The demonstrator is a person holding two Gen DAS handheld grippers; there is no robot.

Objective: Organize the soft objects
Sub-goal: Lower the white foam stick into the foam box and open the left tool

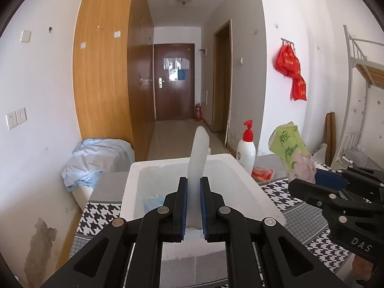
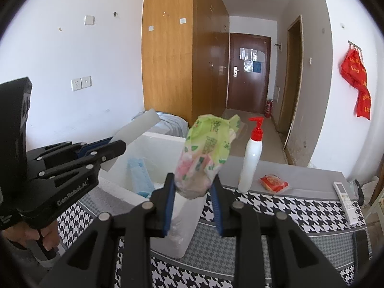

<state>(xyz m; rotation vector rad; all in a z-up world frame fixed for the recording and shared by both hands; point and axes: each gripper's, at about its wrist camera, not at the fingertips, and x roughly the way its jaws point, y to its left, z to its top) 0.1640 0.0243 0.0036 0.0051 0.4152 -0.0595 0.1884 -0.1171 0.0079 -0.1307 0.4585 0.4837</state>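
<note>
The biggest thing before me is the white foam box [image 1: 153,168], sitting open just ahead of and below my left jaws, its near wall under their tips. It is the collecting place, I judge, which is why both my hands hang at its rim. It rests on the houndstooth cloth [image 2: 283,206] that spreads under and to the right of my right jaws.

My left gripper [image 1: 193,206] is pinched almost fully together on a thin white foam sheet [image 1: 199,153], which rises edge-on from between the pads and leans out over the box. I grip it low so that the free end can tip in first.

My right gripper [image 2: 192,206] stands partly open, clamped on the crumpled lower end of a green tissue pack [image 2: 208,148]; the pack's bulk sticks up beyond the tips, over the box's near right corner. Holding it by its squashed end keeps the rest clear for dropping.

Ahead and right of my right jaws stands the white pump bottle [image 2: 250,160], hard and so left alone, I think. Just right of it lies a small red packet [image 2: 273,183], probably the next soft piece. Inside the box, ahead and left of my right jaws, lies a blue face mask [image 2: 140,175], already put away.
</note>
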